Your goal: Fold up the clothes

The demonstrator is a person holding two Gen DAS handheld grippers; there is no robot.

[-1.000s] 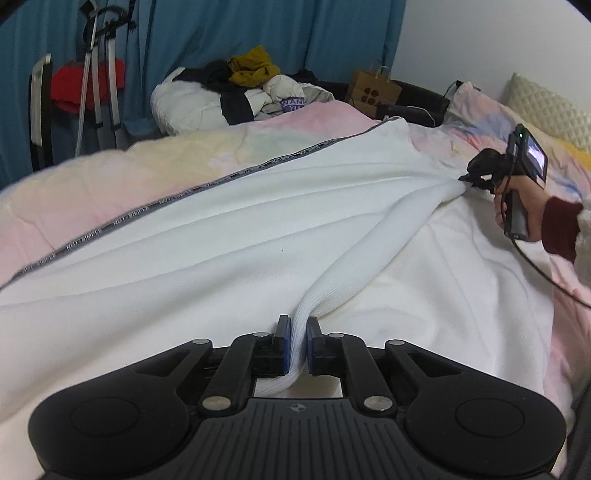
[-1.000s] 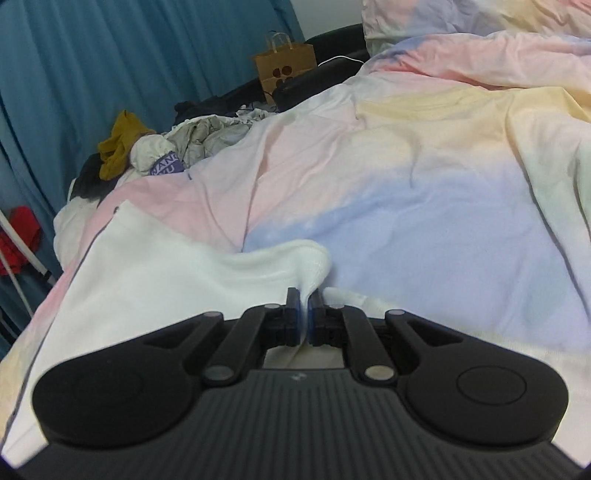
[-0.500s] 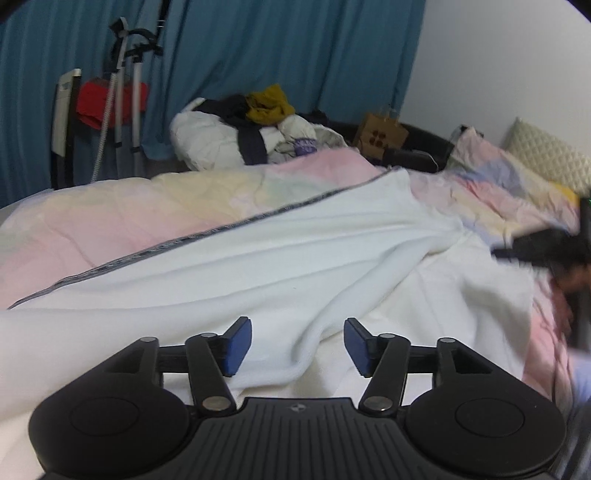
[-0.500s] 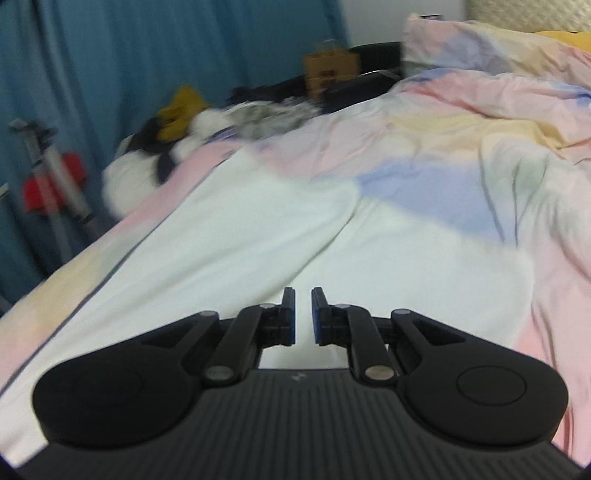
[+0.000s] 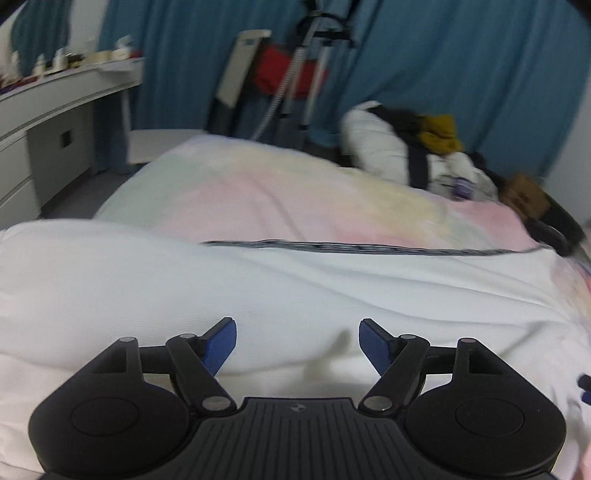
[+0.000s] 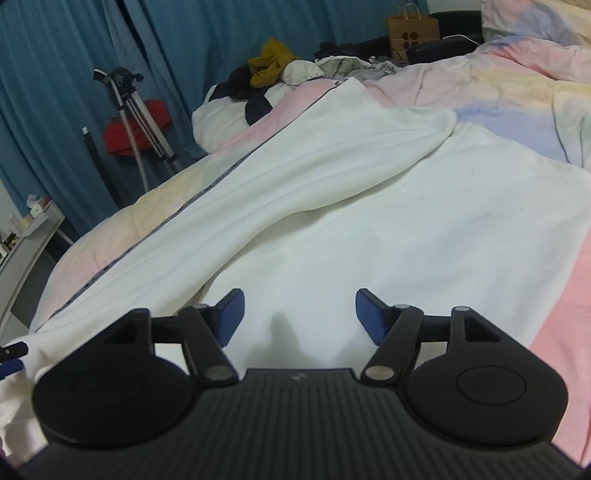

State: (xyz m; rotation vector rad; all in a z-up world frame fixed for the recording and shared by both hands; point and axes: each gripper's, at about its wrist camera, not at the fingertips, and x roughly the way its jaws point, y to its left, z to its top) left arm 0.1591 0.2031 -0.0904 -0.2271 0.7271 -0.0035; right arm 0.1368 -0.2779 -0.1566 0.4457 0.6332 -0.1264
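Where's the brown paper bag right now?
In the right wrist view the brown paper bag stands at the top right, beyond the pastel duvet, just right of the heap of loose clothes against the blue curtain.

Left gripper (image 5: 297, 341) and right gripper (image 6: 299, 315) released white garment (image 6: 369, 206); fingers just opened, nothing between.

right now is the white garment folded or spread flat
Partly folded: one side of the white garment lies doubled over the middle, a long ridge showing, on the bed cover.
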